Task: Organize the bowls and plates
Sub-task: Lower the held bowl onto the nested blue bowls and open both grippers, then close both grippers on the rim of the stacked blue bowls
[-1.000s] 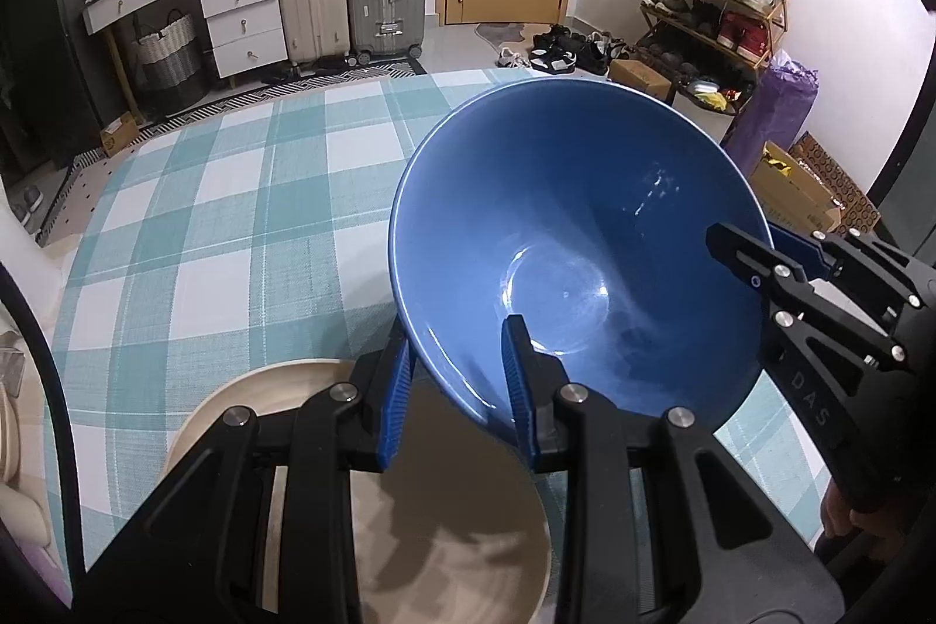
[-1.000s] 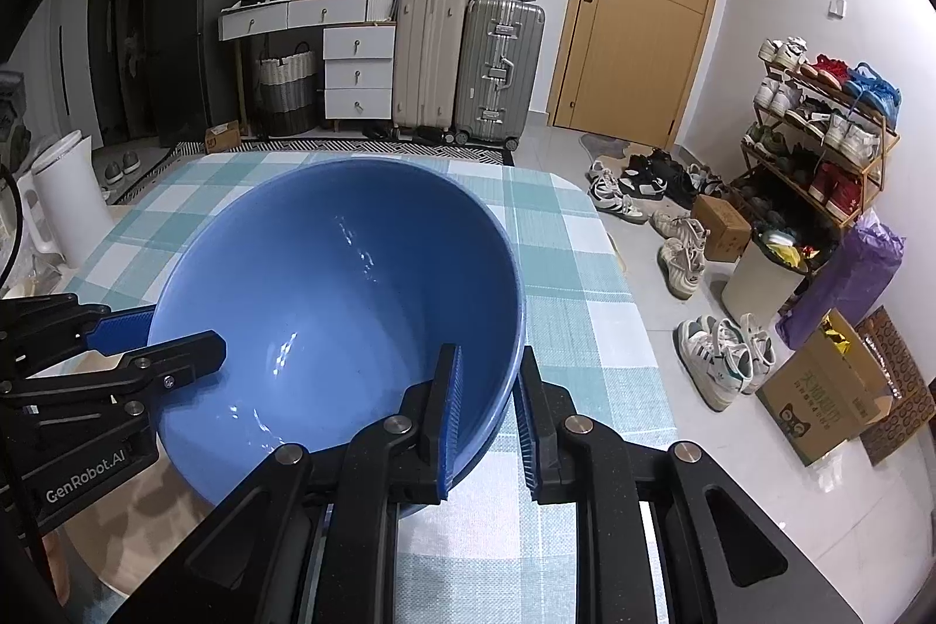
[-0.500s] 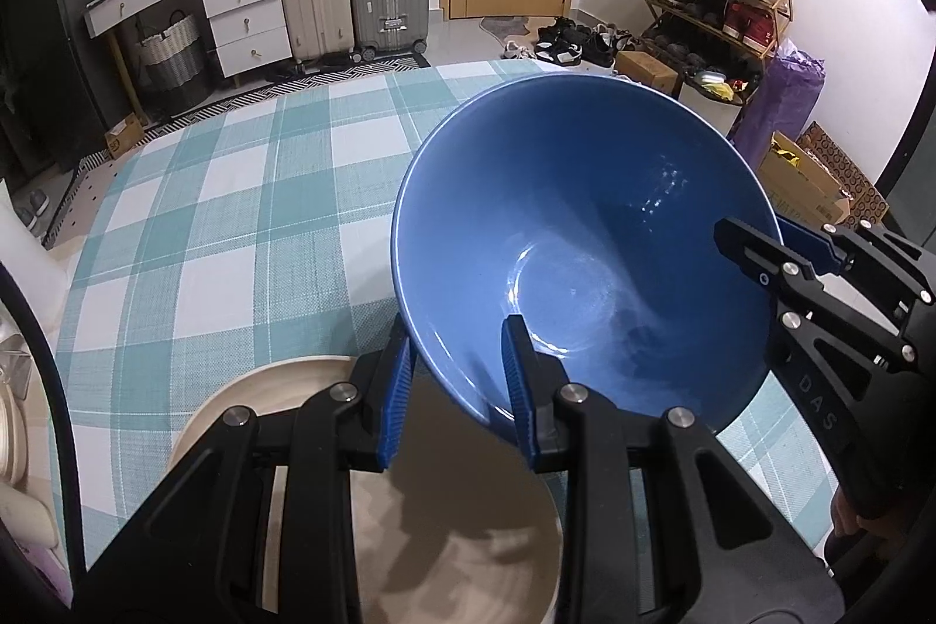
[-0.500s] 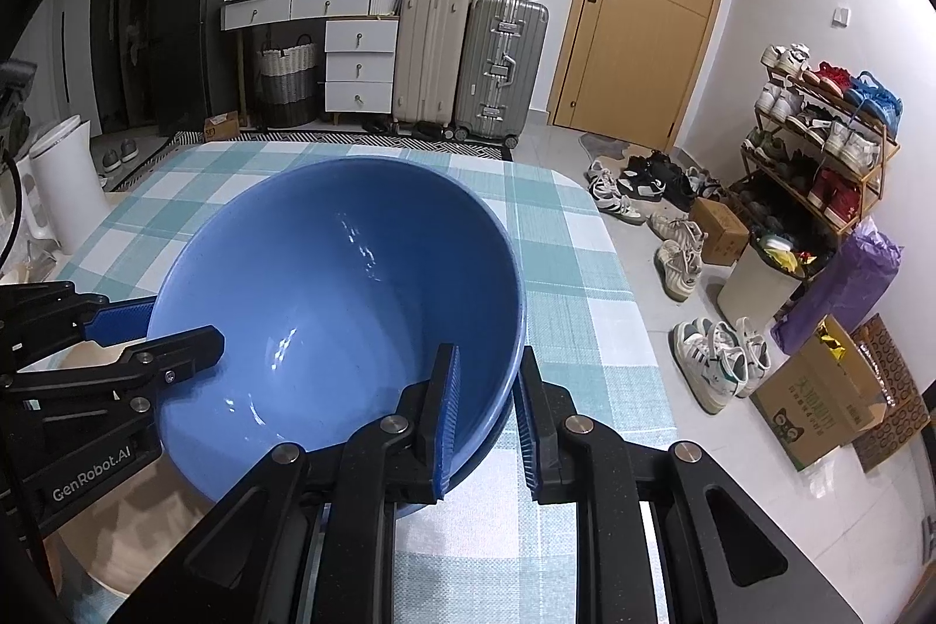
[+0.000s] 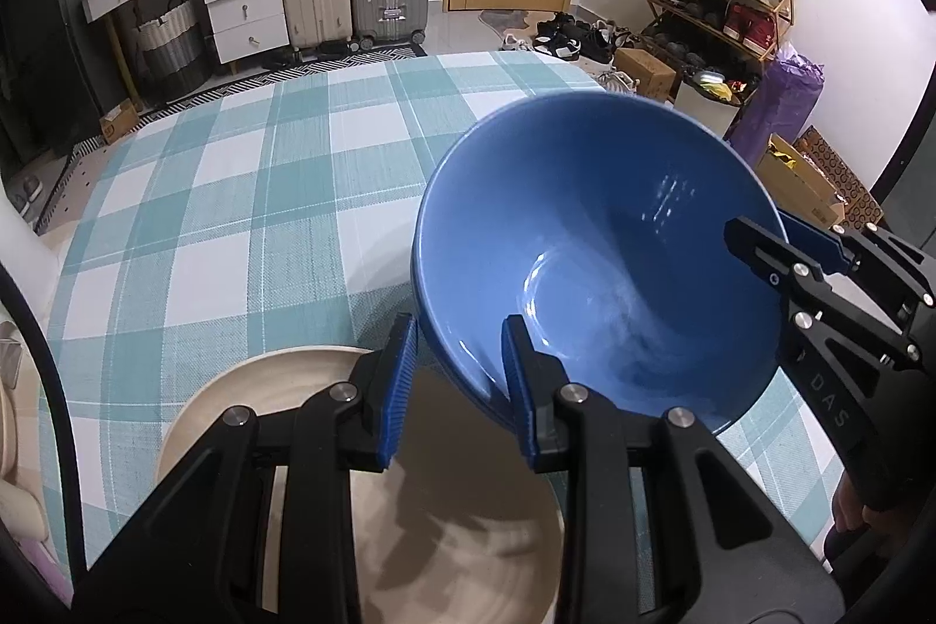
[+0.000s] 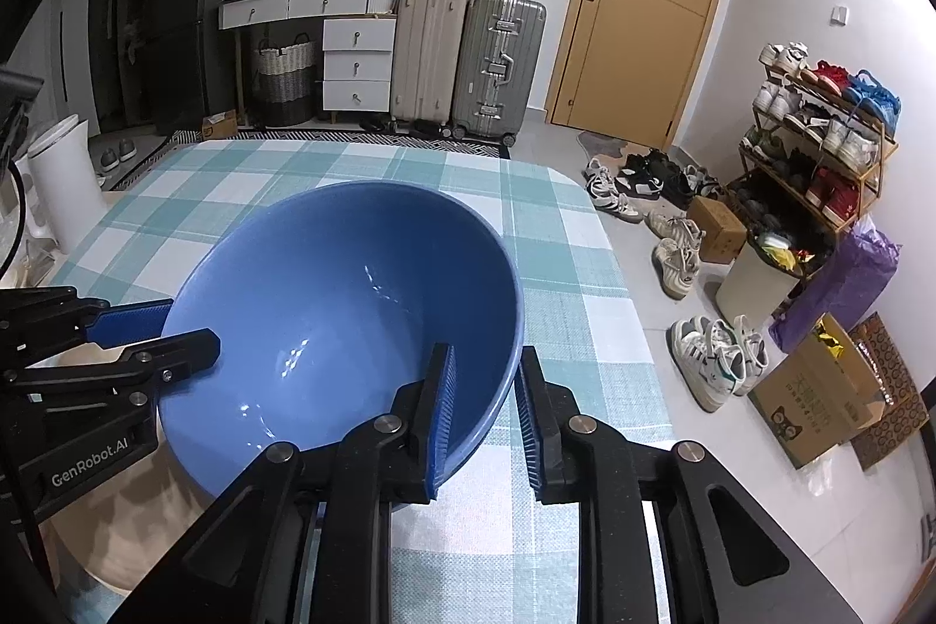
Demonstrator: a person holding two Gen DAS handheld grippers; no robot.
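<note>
A large blue bowl (image 5: 596,261) is held tilted above the checked table, gripped on opposite sides of its rim. My left gripper (image 5: 459,390) is shut on its near-left rim; it also shows in the right wrist view (image 6: 146,337). My right gripper (image 6: 482,402) is shut on the bowl (image 6: 345,308) at the right rim, and shows in the left wrist view (image 5: 778,244). A beige plate (image 5: 281,390) lies on the table below the left gripper, partly under the bowl; it also shows in the right wrist view (image 6: 128,524).
The teal-and-white checked tablecloth (image 5: 245,191) covers the table; its right edge (image 6: 632,308) drops to a floor with shoes. Suitcases (image 6: 468,62), drawers and a door stand beyond the far edge. A white appliance (image 6: 58,173) stands left of the table.
The blue bowl has sunk lower and shifted right in the left wrist view, showing more of the beige plate. Both grippers keep their hold on its rim.
</note>
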